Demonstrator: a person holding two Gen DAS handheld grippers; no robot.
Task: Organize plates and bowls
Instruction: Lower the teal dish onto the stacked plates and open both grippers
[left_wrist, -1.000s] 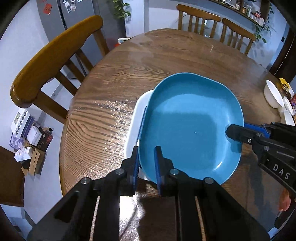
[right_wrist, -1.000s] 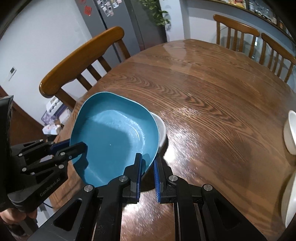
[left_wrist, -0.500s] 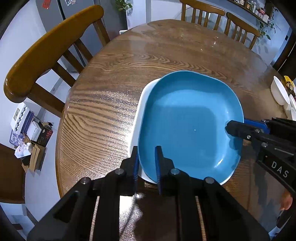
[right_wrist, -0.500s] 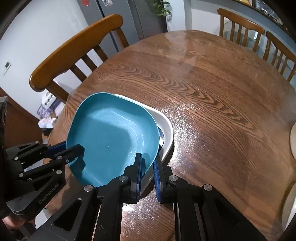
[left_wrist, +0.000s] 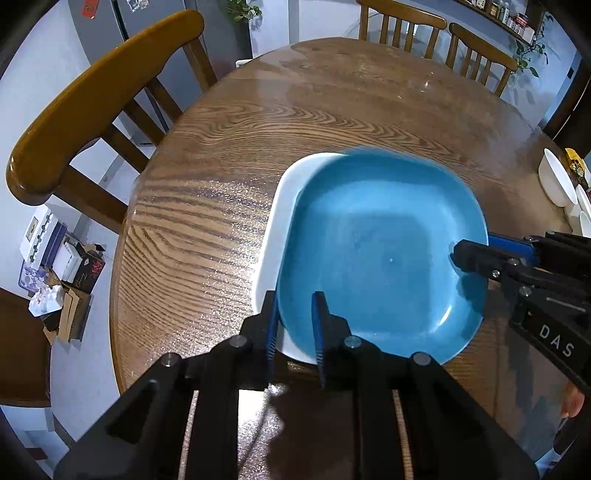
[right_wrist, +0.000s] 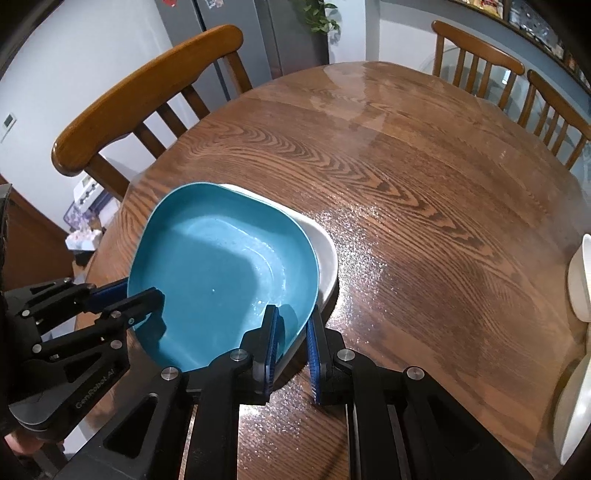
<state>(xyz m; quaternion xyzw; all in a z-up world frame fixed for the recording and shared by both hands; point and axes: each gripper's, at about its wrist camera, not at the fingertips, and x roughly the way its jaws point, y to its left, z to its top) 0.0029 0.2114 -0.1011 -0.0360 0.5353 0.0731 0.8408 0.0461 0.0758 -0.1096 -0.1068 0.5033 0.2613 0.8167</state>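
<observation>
Blue square plate (left_wrist: 380, 254) — rigid, glossy, likely slippery — pinched at opposite rims by left gripper (left_wrist: 294, 326) and right gripper (right_wrist: 292, 341), jaws nearly closed, over white plate (left_wrist: 271, 236).

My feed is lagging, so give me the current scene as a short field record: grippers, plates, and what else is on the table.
left gripper: shut on blue plate rim
right gripper: shut on blue plate rim, on another side
blue plate: held by both grippers over the white plate, offset from it
white plate: lying on the table, partly covered
table: round, wooden
white bowls: at the table's right edge
chairs: wooden, around the table
</observation>
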